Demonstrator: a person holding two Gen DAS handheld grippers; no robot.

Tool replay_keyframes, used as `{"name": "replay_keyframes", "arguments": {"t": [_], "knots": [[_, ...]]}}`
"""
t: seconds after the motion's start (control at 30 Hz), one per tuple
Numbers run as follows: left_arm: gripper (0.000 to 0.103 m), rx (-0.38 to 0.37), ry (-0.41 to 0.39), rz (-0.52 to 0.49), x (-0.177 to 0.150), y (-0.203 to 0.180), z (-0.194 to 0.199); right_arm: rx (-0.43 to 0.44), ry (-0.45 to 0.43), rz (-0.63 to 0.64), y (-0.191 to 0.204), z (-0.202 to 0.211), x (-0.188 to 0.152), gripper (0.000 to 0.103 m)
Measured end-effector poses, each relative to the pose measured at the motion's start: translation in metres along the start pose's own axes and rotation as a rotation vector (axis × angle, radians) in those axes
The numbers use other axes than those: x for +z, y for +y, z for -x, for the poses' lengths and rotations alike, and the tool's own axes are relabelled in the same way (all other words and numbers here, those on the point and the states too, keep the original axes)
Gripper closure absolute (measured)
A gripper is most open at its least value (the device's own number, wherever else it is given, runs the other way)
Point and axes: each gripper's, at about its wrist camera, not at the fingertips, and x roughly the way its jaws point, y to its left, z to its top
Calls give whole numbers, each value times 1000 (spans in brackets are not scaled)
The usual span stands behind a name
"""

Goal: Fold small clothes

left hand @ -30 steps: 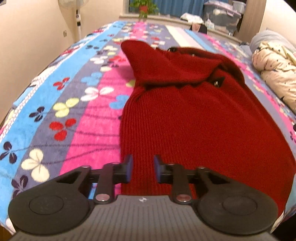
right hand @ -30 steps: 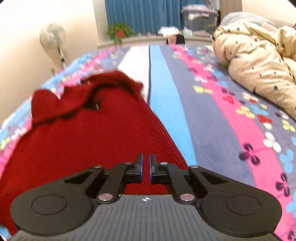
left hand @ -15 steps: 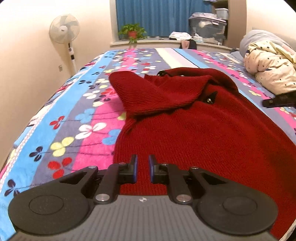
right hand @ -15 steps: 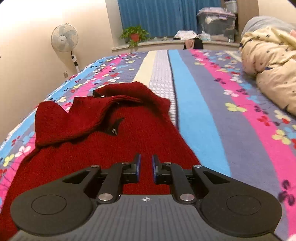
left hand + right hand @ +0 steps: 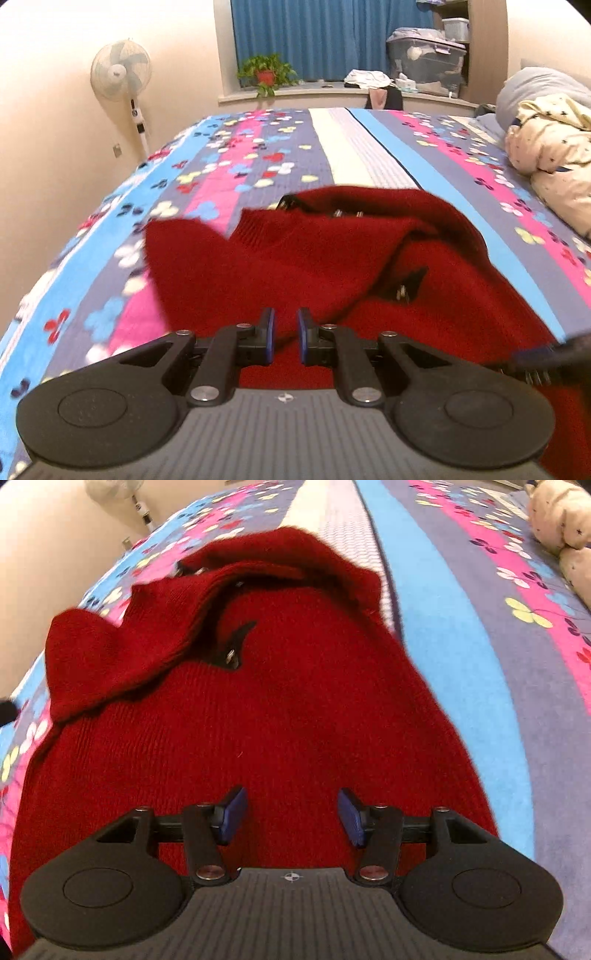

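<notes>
Pointing: both grippers tilt down over a red sweater (image 5: 280,701) spread on a bed (image 5: 369,162).
Left gripper (image 5: 283,341): it hangs low over the sweater's near-left part, aimed along the bed toward the far window. Its jaws stand almost together with only a thin slot between the blue pads (image 5: 269,339); no cloth is seen pinched there, so it reads as closed and empty.
Right gripper (image 5: 291,818): tipped more steeply down over the sweater's near body. Its jaws have just been opening and now stand well apart. Knit shows under the gap, but the pads (image 5: 232,814) do not press on it.
Right gripper in the left view: a blurred dark tip (image 5: 546,363) enters at the right edge, over the sweater.
Sweater place: on the striped floral bedspread (image 5: 461,635), toward the bed's near edge and left of the blue stripe.
Sweater axis: its long axis runs along the bed, hem near the grippers, collar toward the far end.
Sweater shape: a sleeve (image 5: 122,653) is folded across the upper chest toward the left edge; the collar (image 5: 295,554) is rumpled and raised; a dark tab with a metal snap (image 5: 232,653) lies below it.
Quilt (image 5: 554,155): bunched along the bed's right edge, well apart from the sweater.
Fan (image 5: 122,72): stands by the wall beyond the far-left corner.
</notes>
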Motion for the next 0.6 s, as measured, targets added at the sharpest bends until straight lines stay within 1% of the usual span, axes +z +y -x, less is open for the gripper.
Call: {"name": "replay_keyframes", "arguments": {"t": [0.07, 0.13, 0.17, 0.2, 0.23, 0.27, 0.33, 0.43, 0.47, 0.5, 0.53, 0.57, 0.6], "knots": [[87, 21, -4, -26, 16, -24, -22, -35, -18, -23, -8, 5, 5, 46], [83, 30, -8, -70, 29, -51, -44, -78, -41, -39, -19, 15, 5, 45], [71, 27, -6, -91, 35, -63, -54, -88, -51, -43, -22, 19, 7, 44], [57, 26, -3, -108, 40, -75, -64, -91, -58, -51, -25, 22, 7, 43], [52, 28, -9, -125, 45, -88, -75, -89, -64, -63, -30, 25, 8, 43], [49, 25, -19, -144, 49, -99, -83, -87, -64, -73, -33, 26, 8, 42], [49, 17, -21, -198, 56, -121, -102, -88, -54, -93, -39, 24, 9, 42], [49, 20, 5, -276, 64, -144, -128, -86, -50, -96, -38, 18, 11, 42], [52, 23, 22, -304, 67, -149, -137, -84, -50, -94, -36, 17, 12, 42], [73, 25, 36, -324, 68, -148, -144, -81, -50, -93, -37, 16, 12, 42], [85, 20, 47, -332, 69, -144, -147, -80, -48, -93, -39, 15, 14, 42], [88, 2, 52, -331, 72, -135, -149, -79, -45, -93, -40, 14, 14, 42], [90, -10, 39, -321, 76, -121, -145, -79, -44, -93, -41, 12, 16, 42]]}}
